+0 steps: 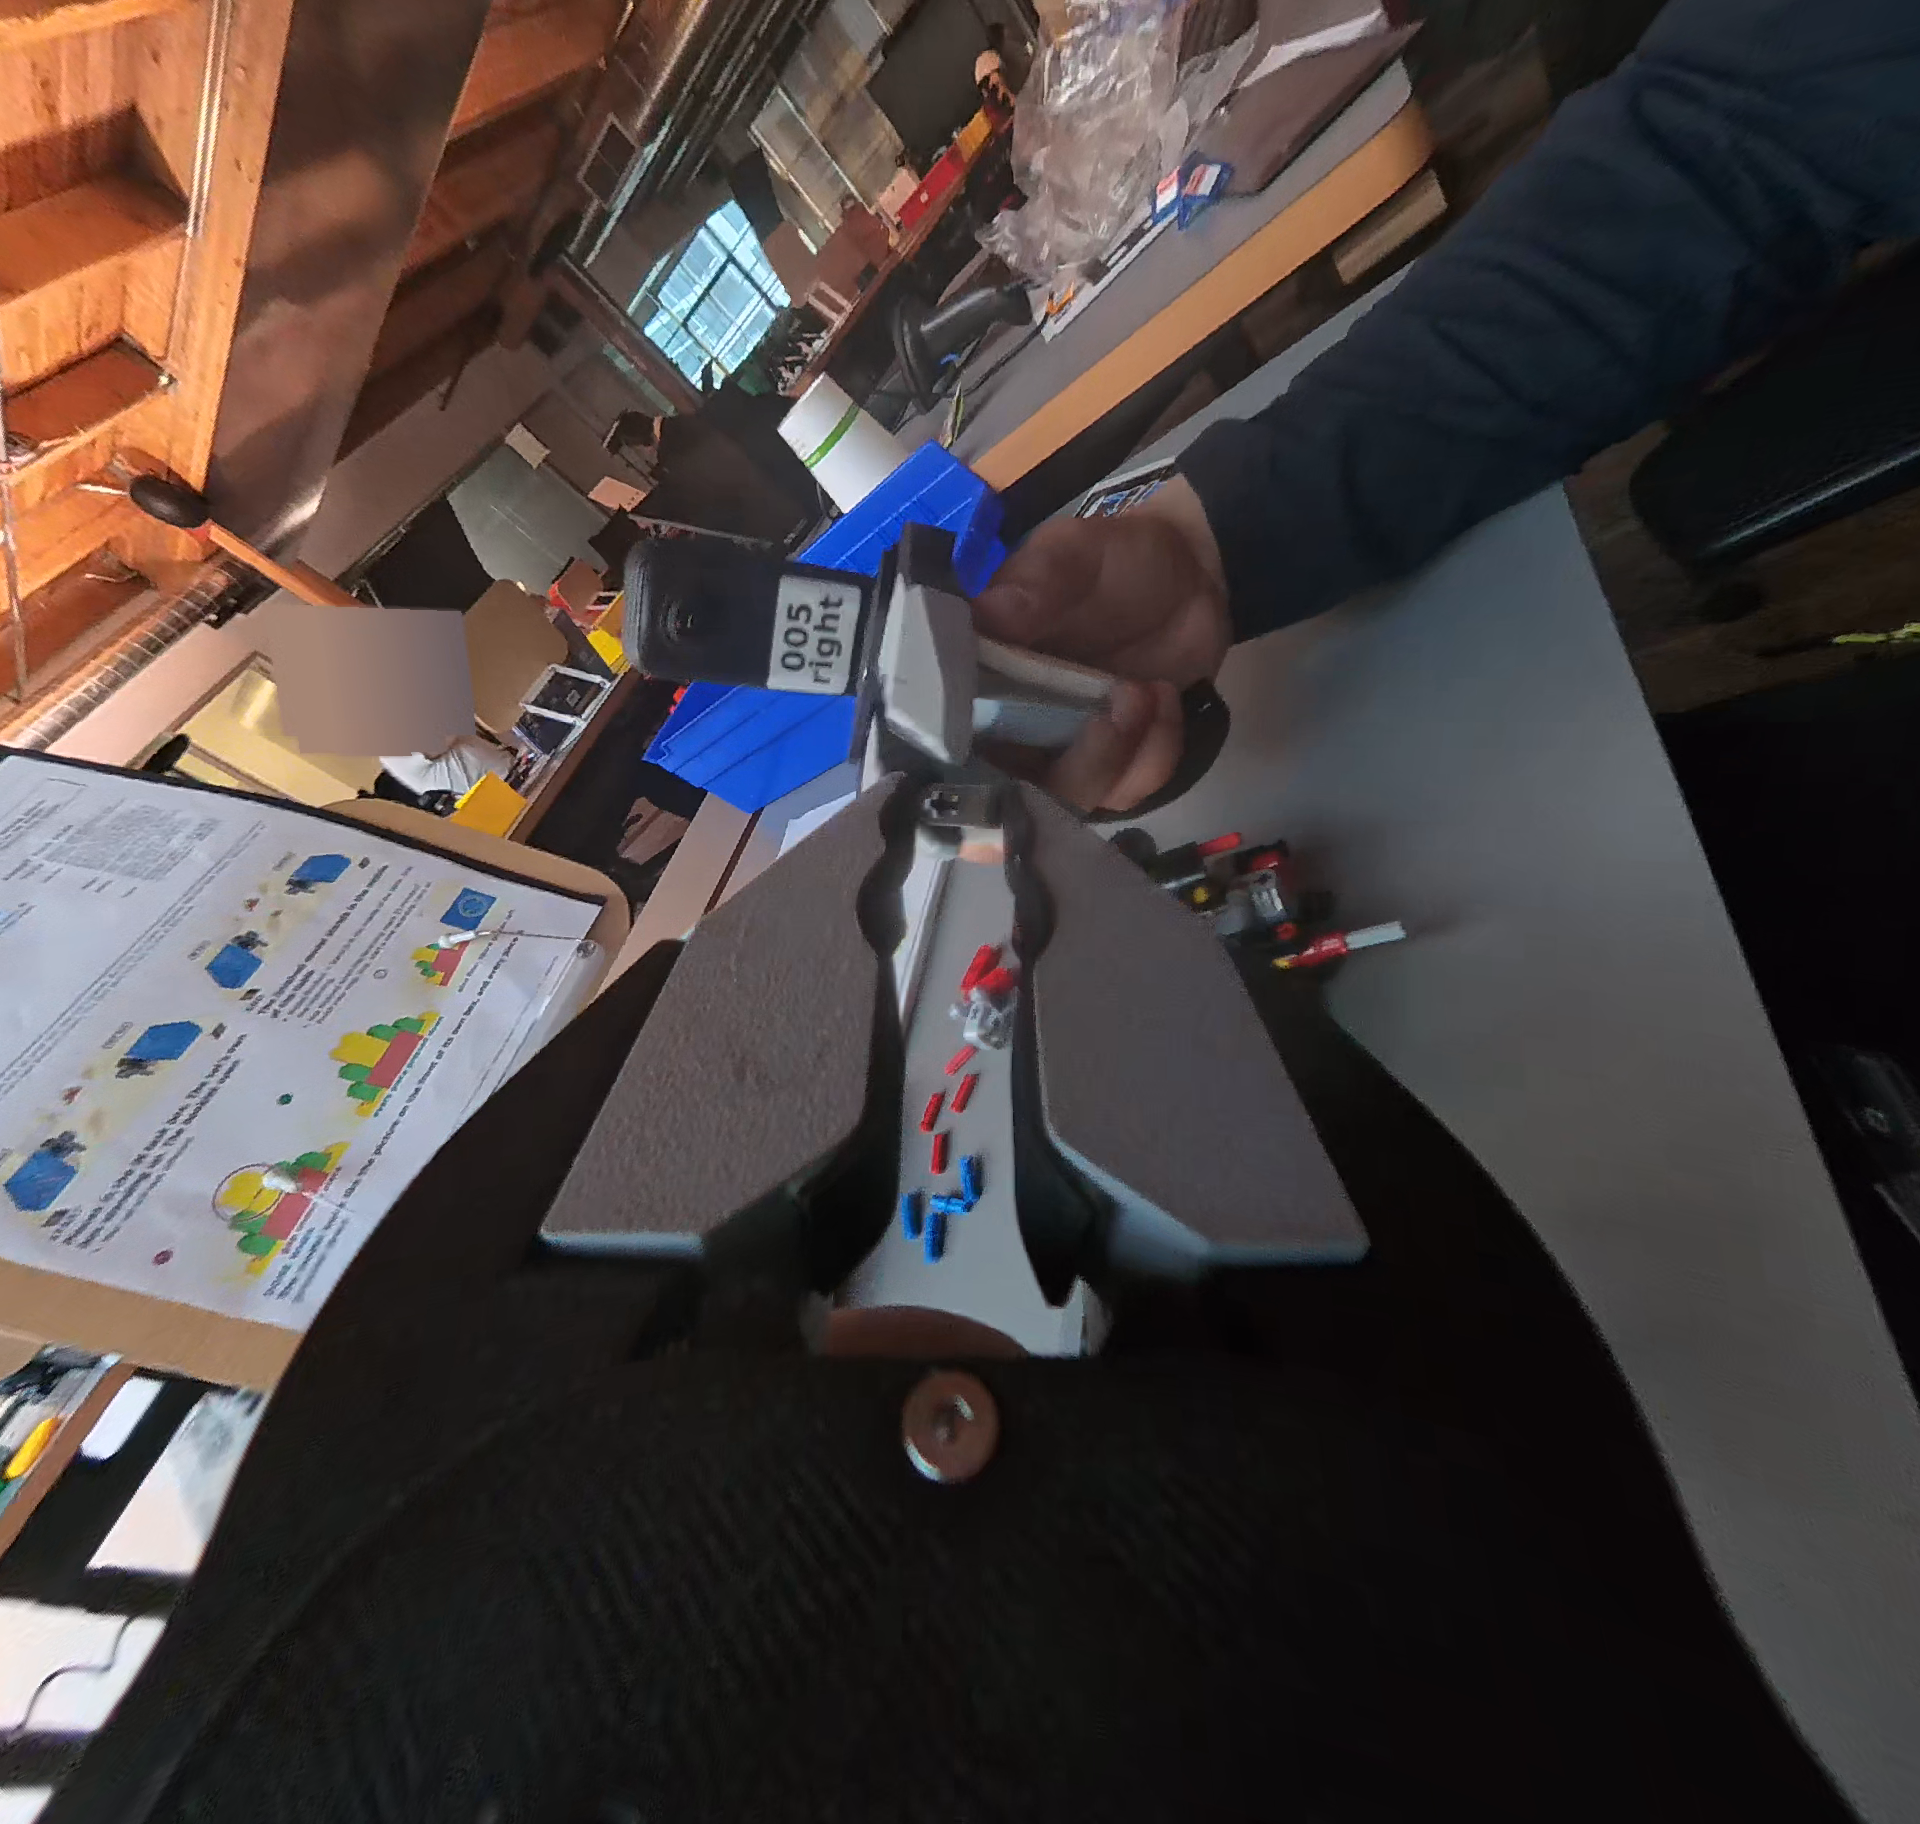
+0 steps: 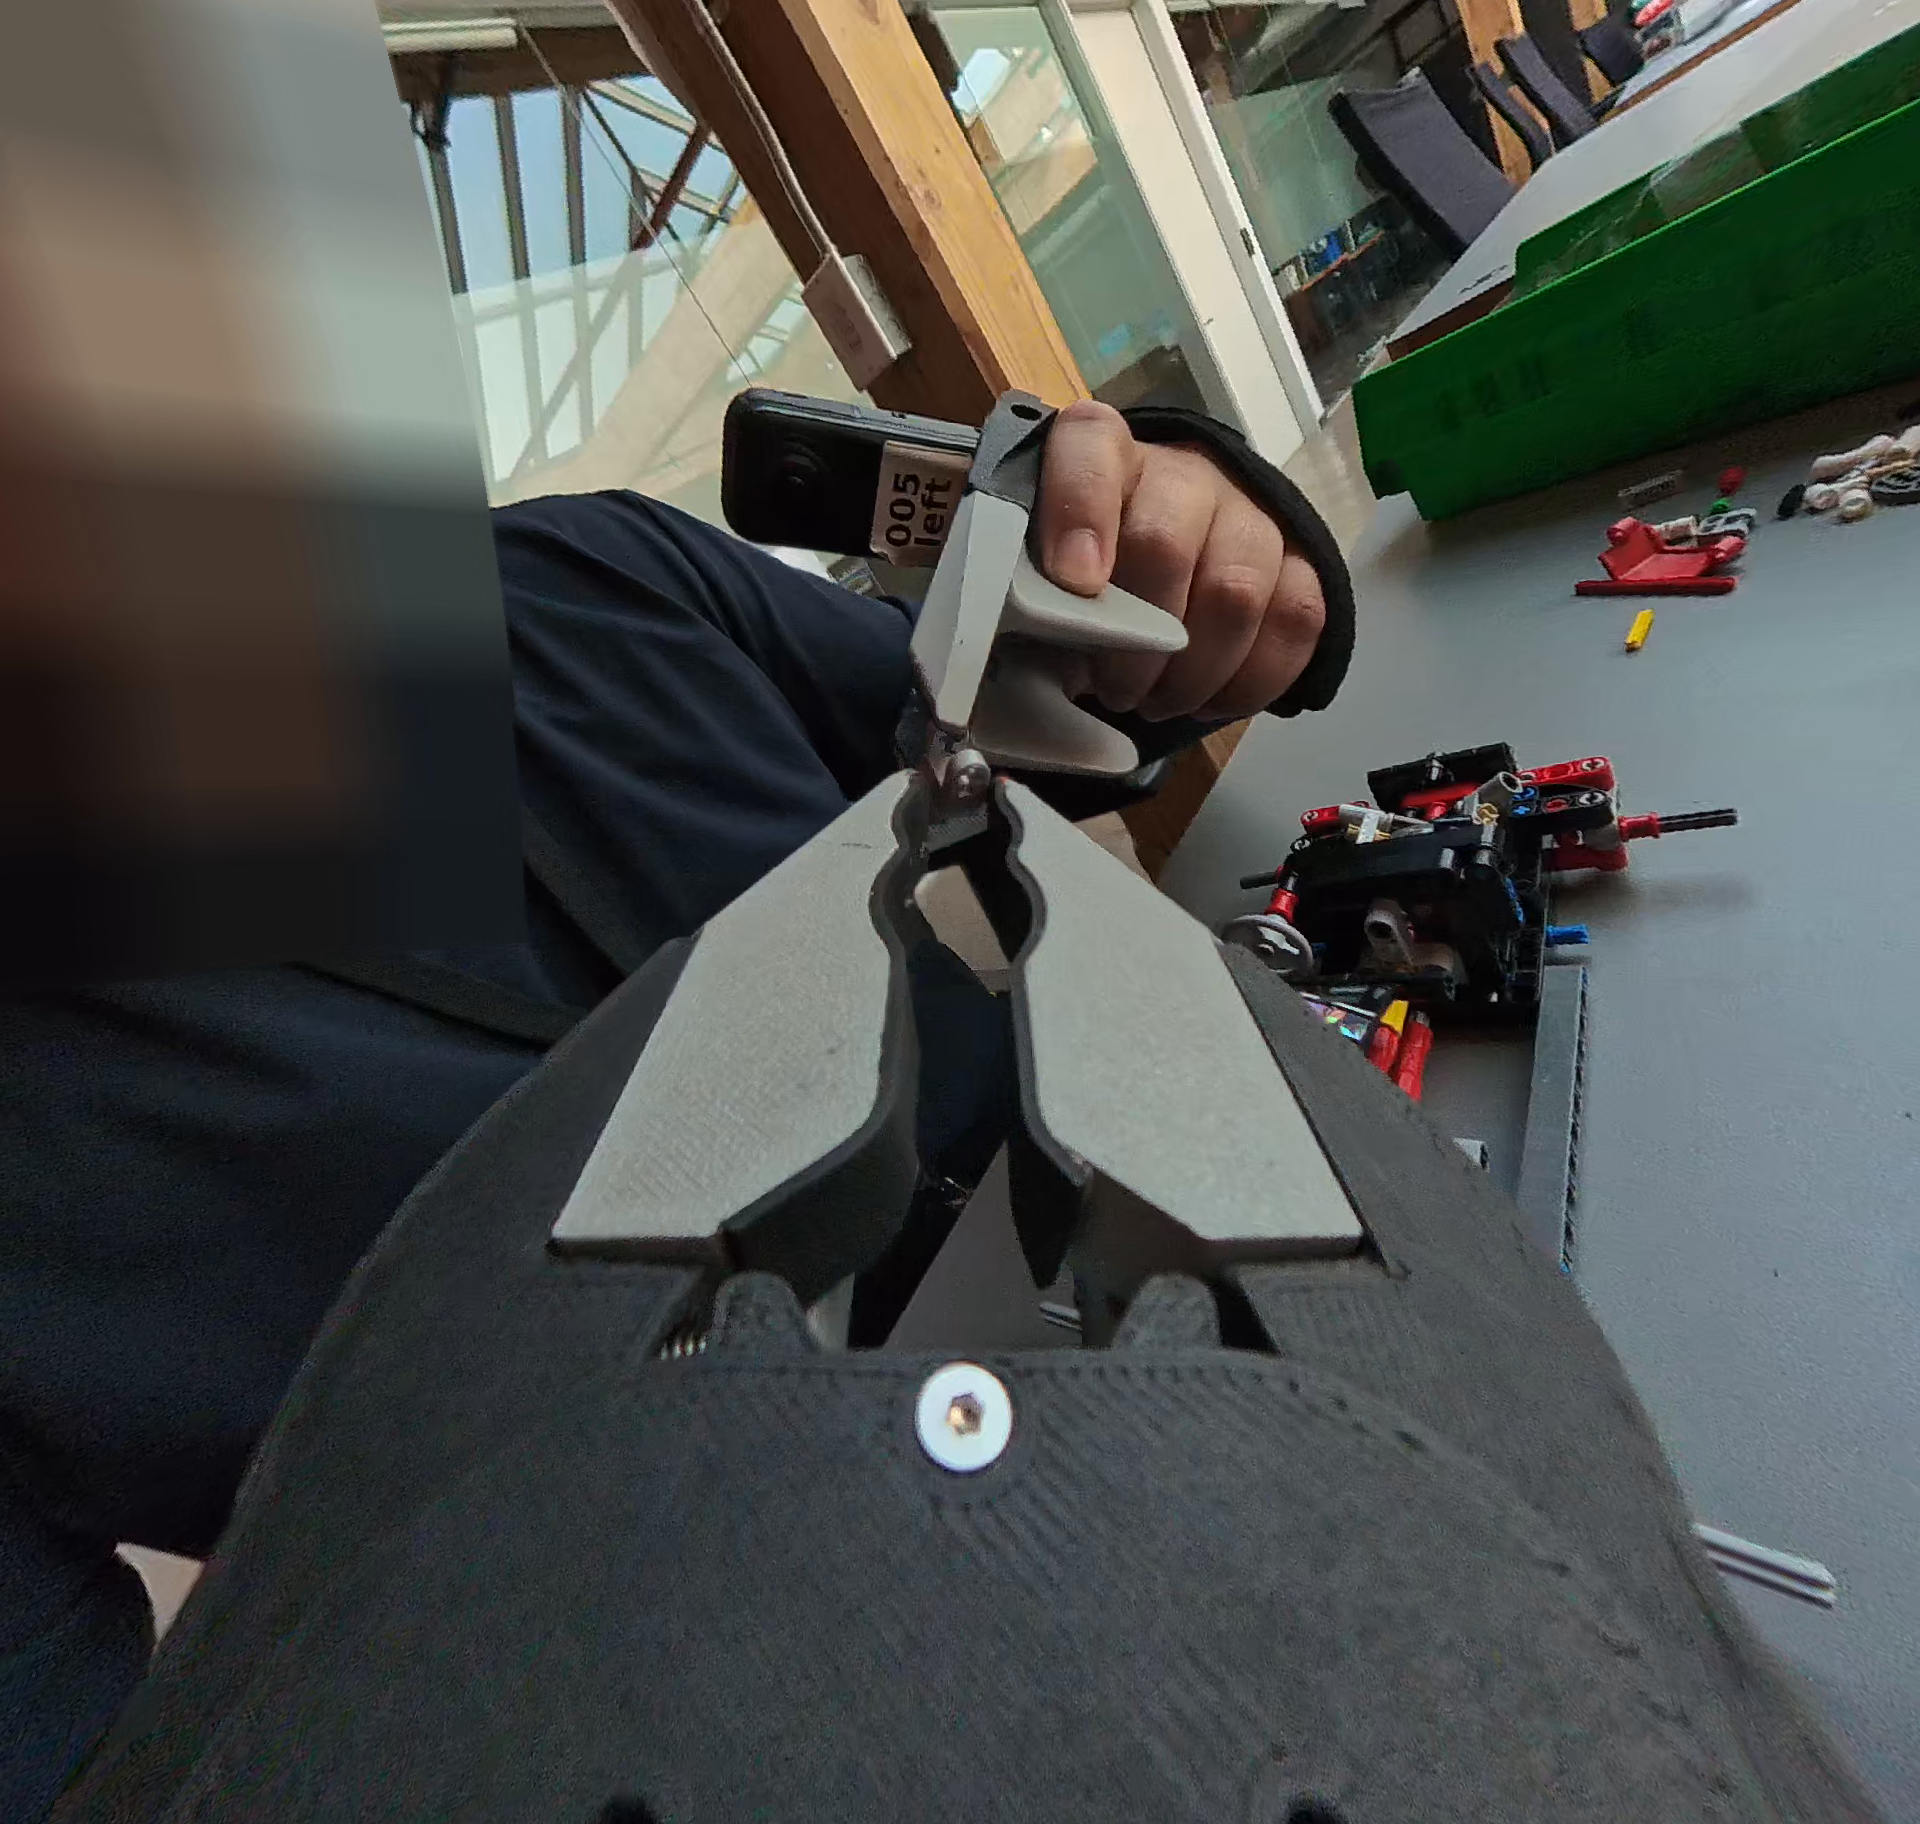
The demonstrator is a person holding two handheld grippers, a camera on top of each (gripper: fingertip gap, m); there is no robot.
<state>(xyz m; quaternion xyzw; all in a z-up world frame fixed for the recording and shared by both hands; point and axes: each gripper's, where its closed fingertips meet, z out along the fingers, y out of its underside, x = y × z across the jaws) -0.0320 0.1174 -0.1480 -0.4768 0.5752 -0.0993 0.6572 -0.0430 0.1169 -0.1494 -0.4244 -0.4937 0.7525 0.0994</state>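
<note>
Grey plastic, a small building-toy part (image 1: 948,804), is held in the air above the desk (image 1: 1507,839), close to the edge on the person's side. The left hand-held gripper (image 1: 951,818) is clamped on it from one side. The right hand-held gripper (image 2: 951,818) is clamped on it from the other, so the two sets of fingertips meet tip to tip. I cannot tell whether this is one part or two small pieces pushed together.

The black-and-red model (image 2: 1455,881) lies on the desk further in from that edge. Loose red and blue pins (image 1: 951,1120) lie scattered beside it.

In my judgement, a part this small leaves little pad contact. I would apply even pressure from both sides, hold the two wrists in line, and avoid any twist, since a twist could flick the part out over the desk edge.
</note>
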